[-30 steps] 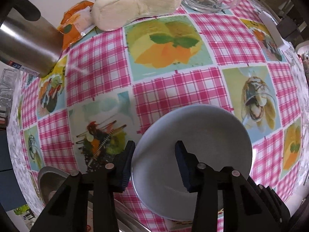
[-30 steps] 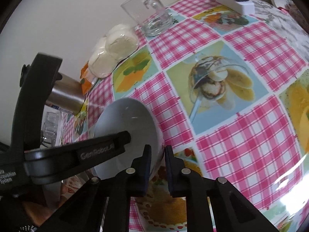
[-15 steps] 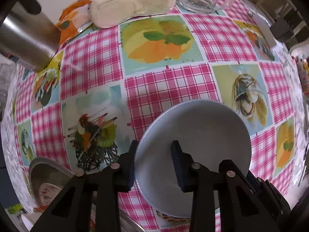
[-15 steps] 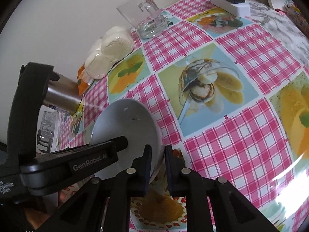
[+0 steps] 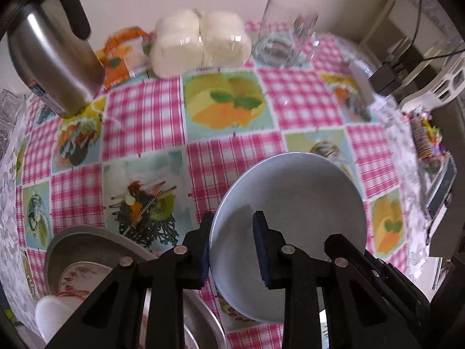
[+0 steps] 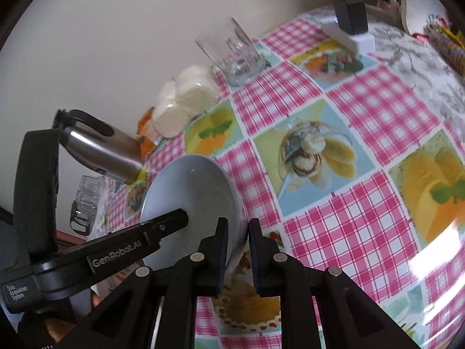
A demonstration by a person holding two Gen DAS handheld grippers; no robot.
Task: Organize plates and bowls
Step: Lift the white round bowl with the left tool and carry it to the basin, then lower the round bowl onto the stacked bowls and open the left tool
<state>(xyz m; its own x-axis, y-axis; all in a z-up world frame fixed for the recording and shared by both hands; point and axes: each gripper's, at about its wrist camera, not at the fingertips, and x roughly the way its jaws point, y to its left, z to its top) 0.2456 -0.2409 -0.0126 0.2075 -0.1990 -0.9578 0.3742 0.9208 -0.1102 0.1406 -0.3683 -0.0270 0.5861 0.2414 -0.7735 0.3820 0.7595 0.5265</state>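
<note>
Both grippers grip 1 pale grey round ceramic bowl (image 5: 293, 203) above the checked tabletop.

Left gripper (image 5: 232, 250) straddles the bowl's near-left rim, 1 finger outside, 1 inside; jaws closing, outer pad on the wall, inner pad looks close to it but contact unclear. Right gripper (image 6: 236, 250) is narrow and clamped on the bowl's (image 6: 191, 200) opposite rim. Bowl sits tilted, lifted off the pink-checked fruit-print tablecloth (image 5: 139, 122), near the front edge. At the front-left corner: a round metal tray (image 5: 87, 238) with a floral plate (image 5: 78, 273) in it. Along the back edge by the wall: a steel thermos jug with black handle (image 5: 55, 55), an orange packet (image 5: 122, 55), wrapped white buns (image 5: 200, 43), a clear glass mug (image 5: 284, 40). White power strip with a black plug (image 6: 348, 26) at the right edge.
</note>
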